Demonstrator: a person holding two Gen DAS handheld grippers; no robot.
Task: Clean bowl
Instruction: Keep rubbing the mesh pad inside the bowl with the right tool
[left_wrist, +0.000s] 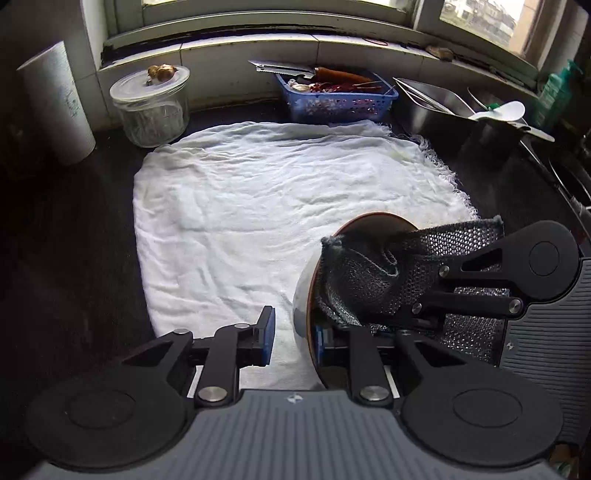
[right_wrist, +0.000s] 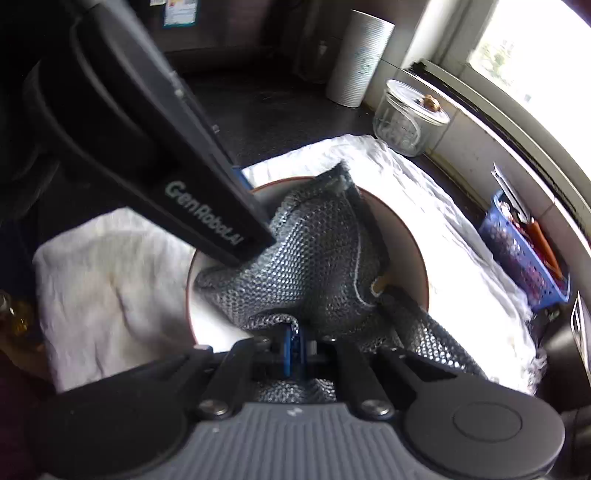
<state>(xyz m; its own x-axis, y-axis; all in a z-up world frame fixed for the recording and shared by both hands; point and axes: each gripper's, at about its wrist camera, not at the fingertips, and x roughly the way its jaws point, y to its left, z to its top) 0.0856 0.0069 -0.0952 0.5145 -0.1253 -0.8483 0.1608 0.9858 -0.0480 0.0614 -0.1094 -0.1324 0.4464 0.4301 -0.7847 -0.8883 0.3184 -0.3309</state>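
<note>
Right under the left wrist camera sits the grey ribbed body of the left gripper (left_wrist: 291, 338), its two black linkages reaching forward. Its fingers (left_wrist: 266, 338) stand moderately apart, and the rim of the bowl (left_wrist: 303, 299) sits between them: one blue pad lies inside the bowl, the other stands off on the outer side with white cloth showing in the gap. Whether the pads actually pinch the rim I cannot tell. The bowl is tipped up on edge, its pale outer wall facing left and its brown-edged mouth facing right, over the near right part of the white towel (left_wrist: 258, 206).

From the right, the right gripper (right_wrist: 293, 350) reaches into the bowl's mouth. Its fingers are drawn close together, blue pads nearly meeting, clamped on a fold of the dark mesh scouring cloth (right_wrist: 314, 258). The cloth bunches against the bowl's (right_wrist: 410, 243) inside and trails back over the gripper's linkage. In the right wrist view the left gripper's black finger crosses diagonally from the upper left and ends at the rim, against the cloth.

Further out, the towel lies spread on the dark worktop (left_wrist: 92, 240). Behind it stand a lidded glass jar (left_wrist: 151, 107), a white paper roll (left_wrist: 55, 103), and a blue basket (left_wrist: 336, 99) of utensils below the window sill. A steel tray (left_wrist: 432, 101) lies to the right.
</note>
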